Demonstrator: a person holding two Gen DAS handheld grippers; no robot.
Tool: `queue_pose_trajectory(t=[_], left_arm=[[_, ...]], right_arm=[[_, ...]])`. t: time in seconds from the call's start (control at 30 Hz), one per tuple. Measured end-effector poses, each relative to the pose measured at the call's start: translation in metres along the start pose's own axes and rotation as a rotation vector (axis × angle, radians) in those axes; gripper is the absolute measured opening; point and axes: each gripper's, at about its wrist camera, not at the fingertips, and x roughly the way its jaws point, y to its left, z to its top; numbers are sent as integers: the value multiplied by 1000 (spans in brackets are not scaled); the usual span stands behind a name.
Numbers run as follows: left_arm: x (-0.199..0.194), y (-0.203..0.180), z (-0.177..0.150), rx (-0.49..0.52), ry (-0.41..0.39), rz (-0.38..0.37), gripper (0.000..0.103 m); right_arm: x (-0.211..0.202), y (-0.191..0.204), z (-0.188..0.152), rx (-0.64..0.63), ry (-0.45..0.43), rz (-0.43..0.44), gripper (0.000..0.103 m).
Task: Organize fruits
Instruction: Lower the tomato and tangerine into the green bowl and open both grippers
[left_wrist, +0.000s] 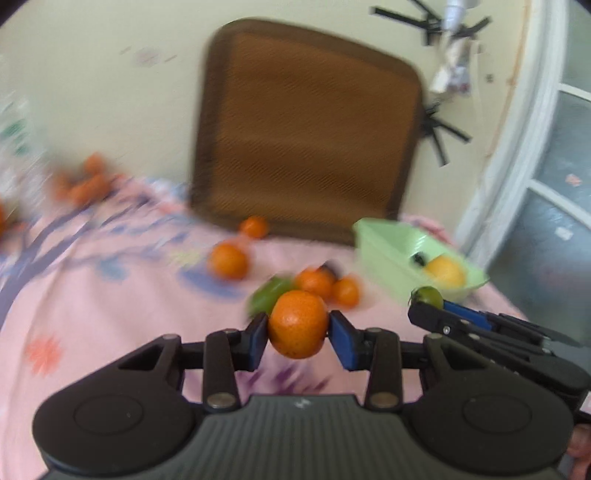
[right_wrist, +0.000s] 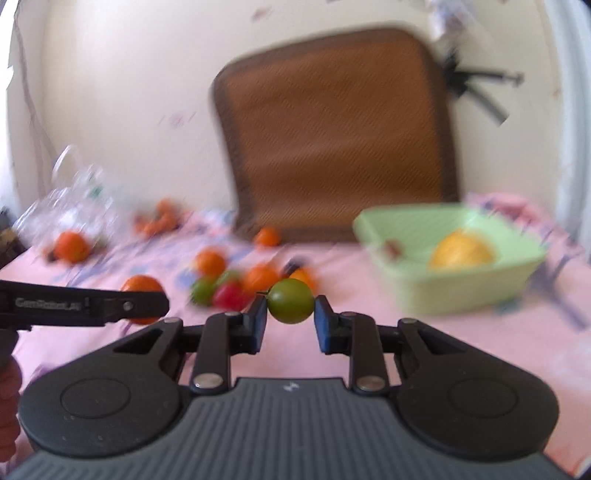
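My left gripper is shut on an orange mandarin and holds it above the pink cloth. My right gripper is shut on a small green fruit; it also shows in the left wrist view, near the light green bowl. The bowl holds a yellow-orange fruit. Several mandarins lie loose on the cloth, with a green fruit and a red fruit among them. The left gripper shows at the left of the right wrist view.
A brown cushion leans on the wall behind the fruit. A clear plastic bag lies at the far left with more mandarins by it. A window frame stands to the right. Both views are motion-blurred.
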Motion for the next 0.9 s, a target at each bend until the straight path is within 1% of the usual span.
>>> queue_pose_trajectory(t=[0.1, 0.13, 0.2, 0.27, 0.37, 0.43, 0.5, 0.57, 0.63, 0.67, 0.7, 0.77, 0.8, 0.9], left_arm=[[18, -27, 31, 35, -22, -60, 36], [26, -36, 40, 47, -29, -79, 36], [45, -54, 54, 78, -39, -101, 36], [68, -68, 64, 92, -22, -115, 36], [107, -78, 73, 74, 40, -138, 36], [129, -82, 77, 66, 65, -145, 36], [146, -85, 80, 58, 85, -164, 36], [158, -88, 80, 64, 96, -175, 37], [168, -92, 77, 75, 105, -164, 38], [172, -93, 74, 77, 111, -159, 42], [174, -93, 72, 76, 114, -160, 43], [171, -91, 69, 76, 108, -175, 45], [168, -90, 68, 76, 105, -177, 47], [148, -88, 73, 78, 69, -167, 48]], right_arm=[[-6, -23, 17, -14, -94, -75, 30], [-5, -31, 22, -21, -113, -99, 30], [2, -46, 28, -23, -125, -111, 30], [15, -57, 30, -29, -114, -124, 30], [30, -68, 24, -23, -86, -132, 30], [35, -69, 21, -38, -58, -123, 30], [33, -65, 16, -75, -52, -137, 31], [36, -62, 13, -100, -27, -142, 31], [37, -60, 12, -119, -23, -145, 32], [37, -60, 12, -123, -26, -145, 33], [37, -61, 11, -122, -26, -145, 34], [37, -62, 12, -118, -29, -143, 41], [35, -62, 12, -120, -36, -147, 41], [33, -62, 12, -120, -51, -156, 41]])
